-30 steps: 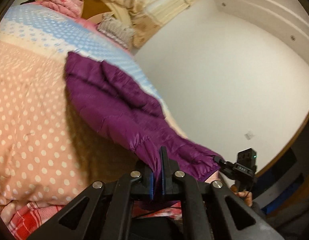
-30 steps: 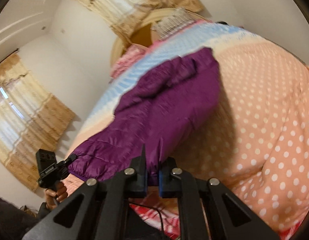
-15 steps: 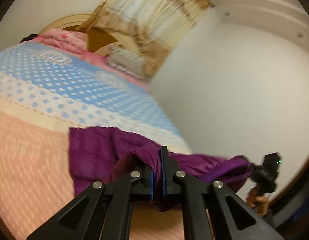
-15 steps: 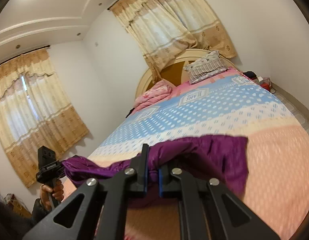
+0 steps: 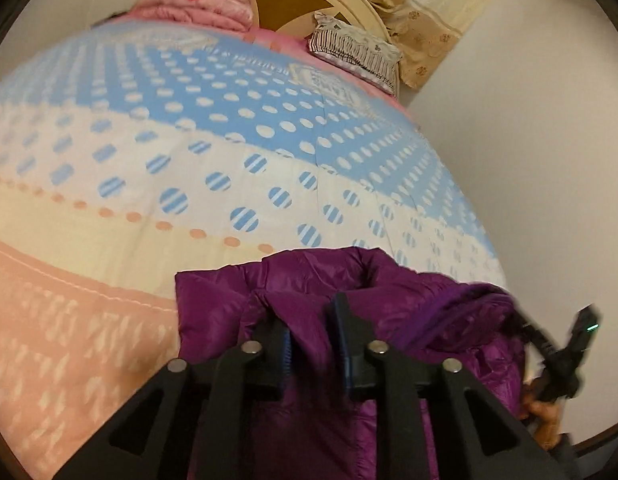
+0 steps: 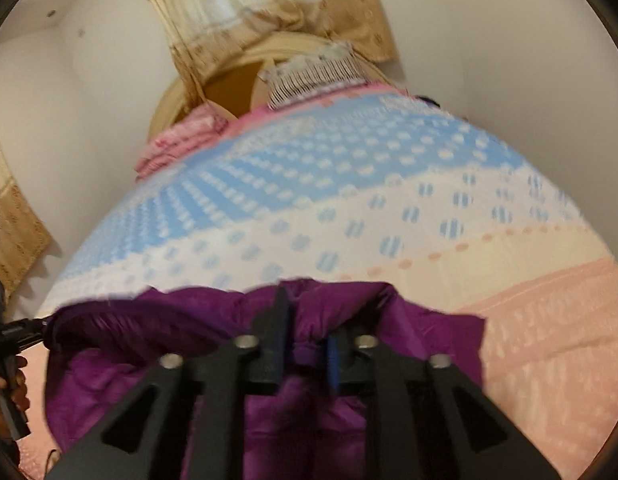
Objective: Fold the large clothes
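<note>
A purple puffer jacket (image 5: 409, 312) lies bunched on the dotted bedspread, doubled over on itself; it also shows in the right wrist view (image 6: 157, 336). My left gripper (image 5: 313, 320) is open, its fingers parted with jacket fabric lying loose between them. My right gripper (image 6: 305, 328) is open too, with a fold of the jacket between its parted fingers. Each gripper shows at the edge of the other's view, the right one in the left wrist view (image 5: 565, 352), the left one in the right wrist view (image 6: 5, 336).
The bed (image 5: 189, 160) has a blue, cream and peach dotted cover. A striped pillow (image 5: 357, 48) and a folded pink blanket (image 5: 197, 4) lie by the curved headboard. Curtains (image 6: 245, 16) hang behind. A white wall (image 5: 529, 140) runs along the bed's right side.
Both grippers carried the jacket's near edge forward over the rest of it and lowered it. Both jaws have opened, letting go of the fabric.
</note>
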The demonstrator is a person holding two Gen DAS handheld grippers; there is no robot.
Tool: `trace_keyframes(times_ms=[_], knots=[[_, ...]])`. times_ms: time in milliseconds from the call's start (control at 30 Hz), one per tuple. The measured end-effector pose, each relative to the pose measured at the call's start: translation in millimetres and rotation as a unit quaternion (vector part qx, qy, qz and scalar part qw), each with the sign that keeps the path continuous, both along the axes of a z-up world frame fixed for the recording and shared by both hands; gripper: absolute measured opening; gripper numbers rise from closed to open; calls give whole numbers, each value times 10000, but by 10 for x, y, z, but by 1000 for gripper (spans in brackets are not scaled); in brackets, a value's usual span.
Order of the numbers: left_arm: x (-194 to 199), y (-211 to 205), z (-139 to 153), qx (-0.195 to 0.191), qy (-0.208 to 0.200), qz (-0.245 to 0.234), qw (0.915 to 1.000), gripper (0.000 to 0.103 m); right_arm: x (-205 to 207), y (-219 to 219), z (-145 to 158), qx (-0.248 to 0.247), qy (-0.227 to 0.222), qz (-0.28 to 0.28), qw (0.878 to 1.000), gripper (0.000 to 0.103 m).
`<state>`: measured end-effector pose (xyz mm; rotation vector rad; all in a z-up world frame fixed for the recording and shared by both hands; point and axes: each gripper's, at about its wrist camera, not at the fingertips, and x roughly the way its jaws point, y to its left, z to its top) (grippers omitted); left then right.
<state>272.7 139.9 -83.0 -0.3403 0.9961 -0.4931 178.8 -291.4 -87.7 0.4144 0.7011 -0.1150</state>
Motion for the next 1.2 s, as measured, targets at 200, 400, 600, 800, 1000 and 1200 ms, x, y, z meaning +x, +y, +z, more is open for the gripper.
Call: trace_keyframes(times_ms=[200,400,600,800,1000,1200], knots=[[202,514,52,-964,178,705,9927,99,78,-104,-322,245,212,-80,9994,59],[-19,477,617,199,-779,681,9944,99,-319,-322,75,584,-381,-606,9957,60],[-365,-850,629,1763,-1821,-424,9664,99,-266,399,700,-661,-130,298,9973,31],[-47,-1524,-92,3144,-1535,-48,9368,100,435,1074,288,-1107,512,829,9891,28],[21,-1300,-484,2687,-1257,230,9547,100,571,1092,-334,-703,700,908,9909,31],[77,-1325,-640,2642,-1143,302,9572,101,575,1055,-427,-451,635,920,9927,31]])
